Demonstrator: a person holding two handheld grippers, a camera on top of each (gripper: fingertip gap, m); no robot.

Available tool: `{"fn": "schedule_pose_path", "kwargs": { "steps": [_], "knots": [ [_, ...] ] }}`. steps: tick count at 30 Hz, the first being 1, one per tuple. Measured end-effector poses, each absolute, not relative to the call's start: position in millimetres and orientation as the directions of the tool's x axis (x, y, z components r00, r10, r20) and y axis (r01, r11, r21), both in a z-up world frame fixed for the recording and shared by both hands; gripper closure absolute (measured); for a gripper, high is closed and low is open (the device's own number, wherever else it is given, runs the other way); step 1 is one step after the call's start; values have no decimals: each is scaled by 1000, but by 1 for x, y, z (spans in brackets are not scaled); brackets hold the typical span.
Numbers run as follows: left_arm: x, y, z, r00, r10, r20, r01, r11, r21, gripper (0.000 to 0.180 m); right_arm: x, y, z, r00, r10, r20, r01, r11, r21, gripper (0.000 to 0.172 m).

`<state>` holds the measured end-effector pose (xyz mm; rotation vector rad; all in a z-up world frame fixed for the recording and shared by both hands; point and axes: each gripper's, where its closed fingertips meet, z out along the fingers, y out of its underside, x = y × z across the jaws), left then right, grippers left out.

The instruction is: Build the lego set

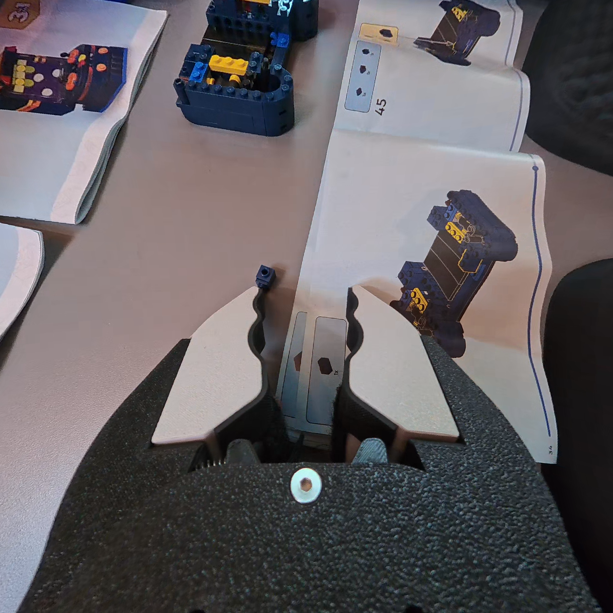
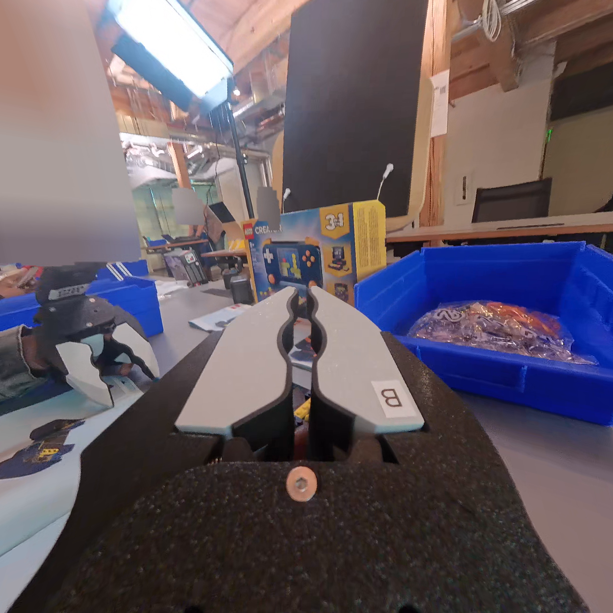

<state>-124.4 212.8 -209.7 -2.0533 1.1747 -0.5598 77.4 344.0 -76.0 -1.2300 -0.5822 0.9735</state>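
Two hand-held grippers work over a grey surface (image 1: 185, 205) strewn with white building-instruction booklets. In the left wrist view, going from the left, a closed booklet (image 1: 66, 109) with a printed dark model lies flat. Beyond it, toward the middle, stands a partly built dark blue brick model with yellow and bright blue bricks inside (image 1: 237, 83). Nearer, a single small dark blue cube-shaped brick with a round hole (image 1: 265, 275) sits on the surface, right at the tip of the left finger of the left gripper (image 1: 303, 292). That gripper's jaws stand wide apart with nothing between them, hovering over the edge of an open instruction booklet (image 1: 414, 172) that stretches away on the right.

In the right wrist view, the left gripper shows at the left, over the open page. The right gripper (image 2: 302, 292) is raised, its jaws narrowed to a thin slit, with nothing held at the tips. Behind it stands a colourful cardboard toy box (image 2: 318, 252). To the right sits a blue plastic bin (image 2: 447, 374) holding clear plastic bags of small parts (image 2: 497, 325).
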Motion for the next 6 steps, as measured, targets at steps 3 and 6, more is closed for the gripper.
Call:
{"fn": "schedule_pose_path", "kwargs": {
  "steps": [3,6],
  "knots": [
    [-124,213,-210,496,-868,25,-568,-346,-746,134,77,346,-79,510,853,-112,-274,38,-961,169],
    [-124,213,-210,496,-868,23,-569,-345,-746,134,74,349,-86,516,848,-122,-247,11,-969,169]
  ]
}}
